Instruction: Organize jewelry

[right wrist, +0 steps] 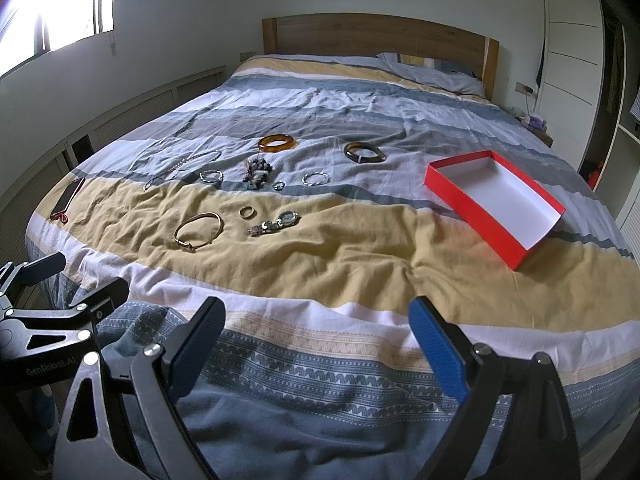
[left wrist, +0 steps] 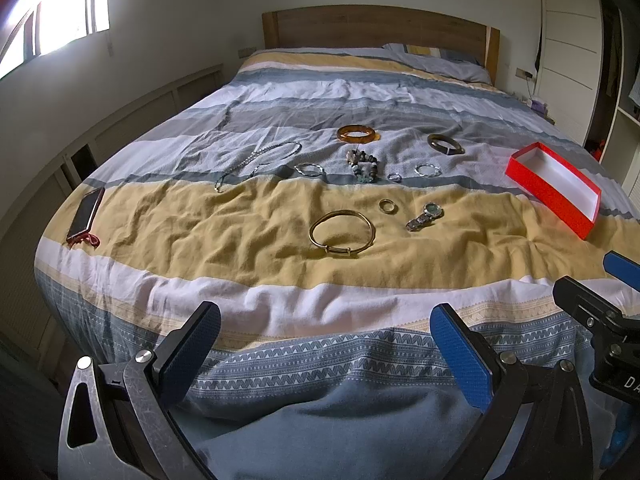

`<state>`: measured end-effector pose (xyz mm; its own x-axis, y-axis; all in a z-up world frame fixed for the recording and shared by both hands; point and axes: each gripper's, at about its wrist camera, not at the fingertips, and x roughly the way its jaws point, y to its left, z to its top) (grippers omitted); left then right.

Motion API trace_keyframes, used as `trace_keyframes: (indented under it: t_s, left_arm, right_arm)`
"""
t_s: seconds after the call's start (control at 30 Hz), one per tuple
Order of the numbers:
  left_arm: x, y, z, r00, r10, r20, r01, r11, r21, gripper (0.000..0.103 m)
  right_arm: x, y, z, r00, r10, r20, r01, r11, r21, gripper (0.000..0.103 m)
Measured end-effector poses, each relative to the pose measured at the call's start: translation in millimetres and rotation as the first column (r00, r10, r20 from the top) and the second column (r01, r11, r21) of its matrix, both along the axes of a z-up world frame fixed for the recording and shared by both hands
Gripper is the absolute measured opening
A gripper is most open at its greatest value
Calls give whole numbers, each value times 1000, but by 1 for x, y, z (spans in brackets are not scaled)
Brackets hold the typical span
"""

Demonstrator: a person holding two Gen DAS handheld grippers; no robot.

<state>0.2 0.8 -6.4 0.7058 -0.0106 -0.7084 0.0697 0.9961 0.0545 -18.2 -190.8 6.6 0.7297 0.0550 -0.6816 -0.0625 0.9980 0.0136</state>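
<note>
Jewelry lies spread on the striped bedspread: a gold bangle (left wrist: 342, 234) (right wrist: 199, 231), a small gold ring (left wrist: 387, 205) (right wrist: 247, 212), a wristwatch (left wrist: 425, 216) (right wrist: 275, 223), an amber bangle (left wrist: 357, 134) (right wrist: 277, 143), a dark bangle (left wrist: 445, 143) (right wrist: 364, 152), a beaded bracelet (left wrist: 362, 165) (right wrist: 256, 172), silver bracelets (left wrist: 309, 169) and a bead necklace (left wrist: 256, 160). An empty red box (left wrist: 554, 186) (right wrist: 496, 202) sits at the right. My left gripper (left wrist: 324, 334) and right gripper (right wrist: 318, 330) hover open at the foot of the bed, holding nothing.
A phone (left wrist: 86, 213) (right wrist: 67, 196) lies at the bed's left edge. The wooden headboard (left wrist: 380, 26) and a pillow (left wrist: 436, 60) are at the far end. White cupboards (right wrist: 572, 40) stand to the right, a window (left wrist: 60, 12) to the left.
</note>
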Motion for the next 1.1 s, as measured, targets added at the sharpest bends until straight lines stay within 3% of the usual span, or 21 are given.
trace_keyframes:
  t_s: [0.83, 1.1]
  left_arm:
    - [-1, -3, -8, 1000, 7, -6, -7, 1000, 2, 102]
    - [2, 4, -8, 1000, 14, -8, -14, 999, -29, 102]
  right_arm:
    - [2, 1, -3, 1000, 0, -4, 0, 1000, -1, 94]
    - [3, 1, -4, 1000, 0, -5, 0, 1000, -1, 94]
